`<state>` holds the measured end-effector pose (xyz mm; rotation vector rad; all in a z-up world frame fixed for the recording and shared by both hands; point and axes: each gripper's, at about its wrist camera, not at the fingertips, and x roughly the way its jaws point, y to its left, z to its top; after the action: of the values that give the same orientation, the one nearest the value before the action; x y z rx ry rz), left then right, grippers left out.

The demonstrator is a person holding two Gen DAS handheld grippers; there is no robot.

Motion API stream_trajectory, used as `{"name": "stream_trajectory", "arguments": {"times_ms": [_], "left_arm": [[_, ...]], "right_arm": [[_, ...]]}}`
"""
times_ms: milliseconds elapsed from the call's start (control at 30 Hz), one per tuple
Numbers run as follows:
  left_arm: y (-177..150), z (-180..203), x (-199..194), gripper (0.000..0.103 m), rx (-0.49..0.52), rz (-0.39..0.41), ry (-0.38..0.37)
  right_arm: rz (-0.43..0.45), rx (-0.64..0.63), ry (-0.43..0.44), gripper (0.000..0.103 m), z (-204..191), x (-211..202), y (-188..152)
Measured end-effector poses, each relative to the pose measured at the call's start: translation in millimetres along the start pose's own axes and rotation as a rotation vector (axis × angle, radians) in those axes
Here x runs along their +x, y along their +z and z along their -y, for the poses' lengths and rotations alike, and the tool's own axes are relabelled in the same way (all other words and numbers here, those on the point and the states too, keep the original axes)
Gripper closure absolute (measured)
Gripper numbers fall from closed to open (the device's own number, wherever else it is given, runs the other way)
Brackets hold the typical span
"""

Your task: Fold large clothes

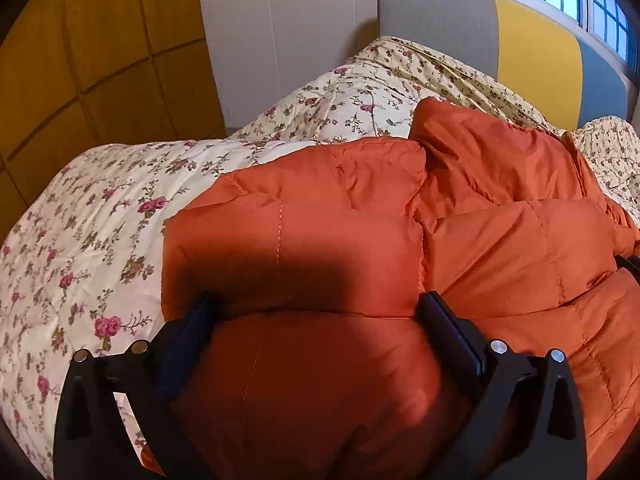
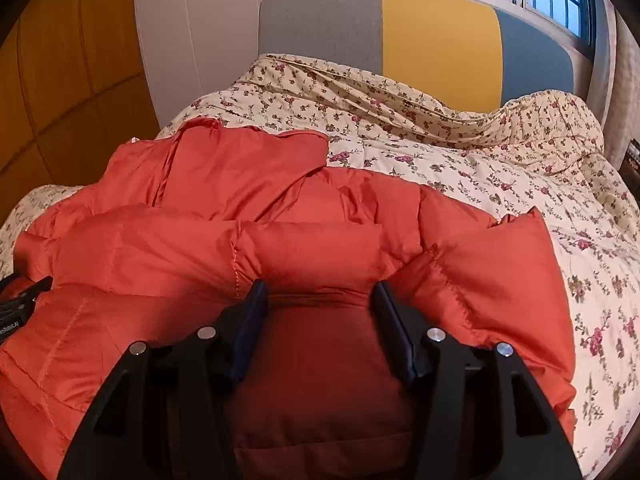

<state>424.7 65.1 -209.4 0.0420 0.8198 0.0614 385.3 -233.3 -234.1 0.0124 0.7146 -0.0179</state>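
Straddling orange jacket [image 2: 320,208] — right claw [image 2: 320,296] half-open

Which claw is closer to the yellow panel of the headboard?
Right, as far as these views show. The right claw points almost straight at the yellow panel; from the left claw it sits far off right.

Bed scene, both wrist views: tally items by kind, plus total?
Orange puffer jacket: 1
Floral quilt: 1
Headboard, with grey, yellow and blue panels: 1
Grippers: 2, the left gripper and the right gripper, each with jacket fabric bulging between its fingers
Total: 5
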Motion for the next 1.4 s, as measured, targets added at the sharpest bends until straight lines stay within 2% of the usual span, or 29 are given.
{"name": "stream_trajectory", "arguments": {"times_ms": [100, 167, 400, 600, 767, 833, 1000, 1100, 1300, 1400], "left_arm": [[-3, -3, -10, 0.003, -0.004, -0.001, -0.012], [-10, -10, -30, 0.003, -0.030, 0.023, -0.053], [-47, -18, -86, 0.003, -0.088, 0.051, -0.151], [-94, -22, -116, 0.003, -0.096, -0.020, -0.223], [-124, -32, -152, 0.003, -0.053, 0.020, -0.225], [-132, -40, -160, 0.003, -0.045, 0.026, -0.219], [-160, -63, -185, 0.003, -0.018, 0.041, -0.199], [-177, -82, -194, 0.003, -0.032, 0.028, -0.191], [-212, -114, -198, 0.003, -0.095, -0.039, -0.223], [-228, -120, -204, 0.003, -0.106, -0.037, -0.268]], "right_arm": [[0.017, -0.007, -0.033, 0.030, -2, -21, -1], [0.045, 0.004, -0.009, 0.028, -1, -39, -5], [0.009, 0.036, 0.034, 0.028, 5, -91, -33], [-0.047, 0.073, 0.074, 0.030, 16, -142, -74], [-0.053, 0.114, 0.066, 0.038, 47, -191, -119], [-0.059, 0.166, 0.060, 0.042, 68, -209, -139], [-0.086, 0.294, 0.041, 0.042, 121, -247, -190], [-0.119, 0.337, 0.052, 0.042, 141, -261, -216], [-0.166, 0.357, 0.086, 0.041, 151, -277, -251], [-0.170, 0.330, 0.104, 0.041, 146, -283, -263]]}}
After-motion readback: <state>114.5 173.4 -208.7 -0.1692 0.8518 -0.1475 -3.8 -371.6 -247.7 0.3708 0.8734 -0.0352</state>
